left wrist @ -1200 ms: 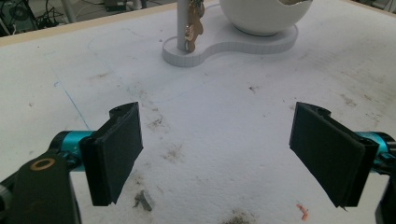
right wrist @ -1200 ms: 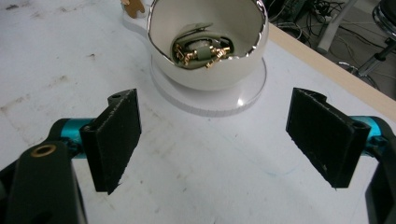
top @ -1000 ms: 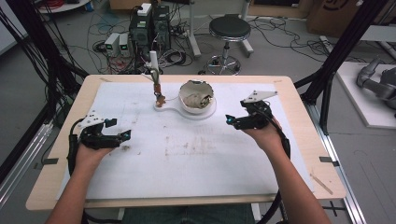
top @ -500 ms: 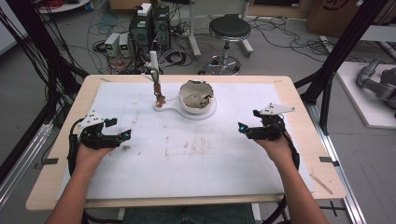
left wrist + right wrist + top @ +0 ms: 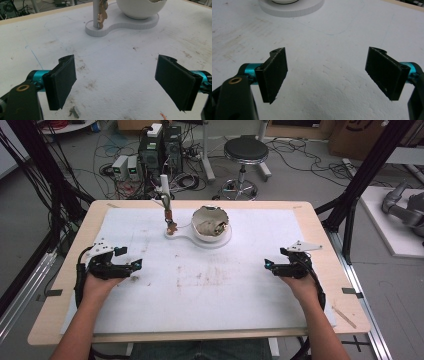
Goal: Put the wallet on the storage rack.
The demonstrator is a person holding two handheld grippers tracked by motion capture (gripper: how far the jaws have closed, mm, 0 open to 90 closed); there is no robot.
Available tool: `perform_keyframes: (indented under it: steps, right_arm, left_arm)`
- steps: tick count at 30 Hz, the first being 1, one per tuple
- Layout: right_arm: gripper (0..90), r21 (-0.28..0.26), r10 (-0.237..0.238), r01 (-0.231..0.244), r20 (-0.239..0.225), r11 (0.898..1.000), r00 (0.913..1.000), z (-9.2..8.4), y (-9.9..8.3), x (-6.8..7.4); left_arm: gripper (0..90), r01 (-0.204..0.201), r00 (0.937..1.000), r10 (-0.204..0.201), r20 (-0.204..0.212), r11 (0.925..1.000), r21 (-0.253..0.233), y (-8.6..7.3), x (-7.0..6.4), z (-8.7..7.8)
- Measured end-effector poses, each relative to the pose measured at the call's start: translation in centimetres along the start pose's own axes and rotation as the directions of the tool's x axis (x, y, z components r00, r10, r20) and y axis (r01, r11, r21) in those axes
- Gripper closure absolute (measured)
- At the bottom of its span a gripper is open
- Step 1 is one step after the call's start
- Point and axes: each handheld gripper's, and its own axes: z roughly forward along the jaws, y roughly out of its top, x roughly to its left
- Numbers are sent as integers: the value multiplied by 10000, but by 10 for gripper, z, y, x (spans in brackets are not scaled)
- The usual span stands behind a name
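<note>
Nearest the person, both hands rest low on the white mat (image 5: pixel 210 290), one at each side, well short of the white stand (image 5: pixel 197 236) that sits toward the far edge. The left gripper (image 5: pixel 131 266) has its jaws spread wide with nothing between them; the left gripper view looks past them at bare, stained mat. The right gripper (image 5: pixel 270 266) is likewise spread and empty, set well to the right of the stand. This reads as a resting pose — both tools parked apart, pointing inward, probably so that either can reach the stand.

Farther off, the stand's flat base carries a white bowl (image 5: pixel 210 222) with something crumpled inside — I cannot tell what. Just left of the bowl, a short post (image 5: pixel 165 195) rises from the same base, with what look like keys (image 5: pixel 102 13) hanging against it.
</note>
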Motion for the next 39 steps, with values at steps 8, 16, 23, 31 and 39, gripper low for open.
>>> perform_keyframes:
  steps: [8, 16, 23, 31, 39]
  right_arm:
    - [184, 208, 126, -129, 166, 9997, 9998, 2, -2, 1]
    - [183, -13, 295, -295, 266, 9996, 9992, -3, -3, -5]
    - [184, -126, 359, -355, 398, 9993, 9986, -6, -8, -9]
    - [184, -77, 319, -316, 398, 9995, 9987, -5, -8, -7]
    - [184, 16, 390, -391, 422, 9992, 9983, -5, -9, -8]
  left_arm:
    - [171, 111, 9999, -111, -18, 9999, -78, 0, -1, 0]
    - [172, 6, 10000, -6, 11, 10000, 11, 1, -2, 4]
    - [172, 70, 10000, -70, 11, 10000, -2, 0, 0, 4]
    - [172, -26, 10000, 26, 14, 10000, 27, 1, -2, 4]
    - [172, -16, 10000, 16, 35, 10000, 59, 0, -1, 5]
